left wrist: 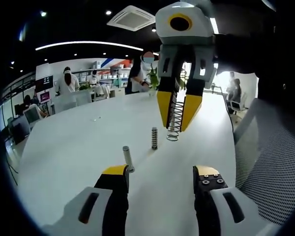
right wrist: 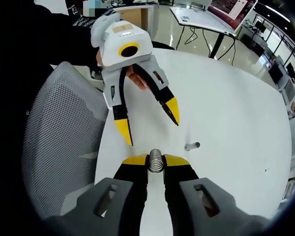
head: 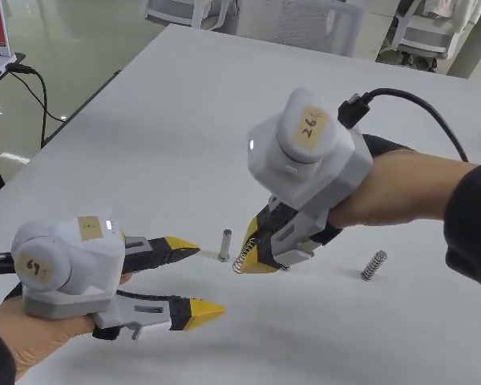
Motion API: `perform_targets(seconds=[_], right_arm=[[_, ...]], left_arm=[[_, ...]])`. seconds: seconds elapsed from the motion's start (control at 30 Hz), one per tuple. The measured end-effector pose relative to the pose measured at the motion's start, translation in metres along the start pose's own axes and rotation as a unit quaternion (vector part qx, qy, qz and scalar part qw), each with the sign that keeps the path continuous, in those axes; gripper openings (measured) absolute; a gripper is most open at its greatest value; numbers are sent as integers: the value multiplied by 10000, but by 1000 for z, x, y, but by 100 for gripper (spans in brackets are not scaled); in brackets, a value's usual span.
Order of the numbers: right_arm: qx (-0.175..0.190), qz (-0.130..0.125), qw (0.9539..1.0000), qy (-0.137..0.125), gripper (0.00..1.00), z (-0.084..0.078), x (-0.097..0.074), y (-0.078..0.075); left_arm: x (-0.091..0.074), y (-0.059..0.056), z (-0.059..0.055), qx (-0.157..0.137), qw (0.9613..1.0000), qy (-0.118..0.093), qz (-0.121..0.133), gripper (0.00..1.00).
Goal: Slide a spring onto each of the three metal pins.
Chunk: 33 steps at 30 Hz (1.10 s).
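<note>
Spring point(right wrist: 156, 162) in R tool point(head: 254, 250), beside pin point(head: 225, 245)

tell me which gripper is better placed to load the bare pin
Right: the right gripper pinches a coiled metal spring beside the upright silver metal pin; the left gripper is open and empty.
</note>
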State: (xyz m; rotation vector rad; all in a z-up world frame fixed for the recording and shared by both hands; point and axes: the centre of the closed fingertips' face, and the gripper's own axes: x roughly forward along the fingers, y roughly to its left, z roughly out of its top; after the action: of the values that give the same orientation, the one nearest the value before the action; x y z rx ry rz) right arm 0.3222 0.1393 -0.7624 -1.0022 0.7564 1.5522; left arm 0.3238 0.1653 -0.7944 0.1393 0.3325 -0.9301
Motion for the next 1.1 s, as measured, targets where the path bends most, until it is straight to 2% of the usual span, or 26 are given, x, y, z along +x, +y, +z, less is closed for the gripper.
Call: perform_targets(seconds=[0.2, 0.3, 0.6, 0.83, 1.1], right_arm=[[40, -31, 10000, -4, 13, -1, -1, -5], [56, -62, 10000, -5, 13, -1, -2, -8], [105, -183, 9998, 27, 13, -3, -6, -21], [148, -322, 9993, 81, 13, -3, -3, -39], [150, -431, 9987, 204, 13, -6, 4, -57]], left_arm=[[-2, 8, -5, 83, 9998, 18, 158, 57], [-2, 10, -7, 121, 9998, 19, 186, 57], [-3, 16, -12, 63, 9996, 56, 261, 64], [-4, 16, -13, 20, 9996, 74, 290, 68], [-4, 18, -15, 98, 9993, 113, 331, 76]])
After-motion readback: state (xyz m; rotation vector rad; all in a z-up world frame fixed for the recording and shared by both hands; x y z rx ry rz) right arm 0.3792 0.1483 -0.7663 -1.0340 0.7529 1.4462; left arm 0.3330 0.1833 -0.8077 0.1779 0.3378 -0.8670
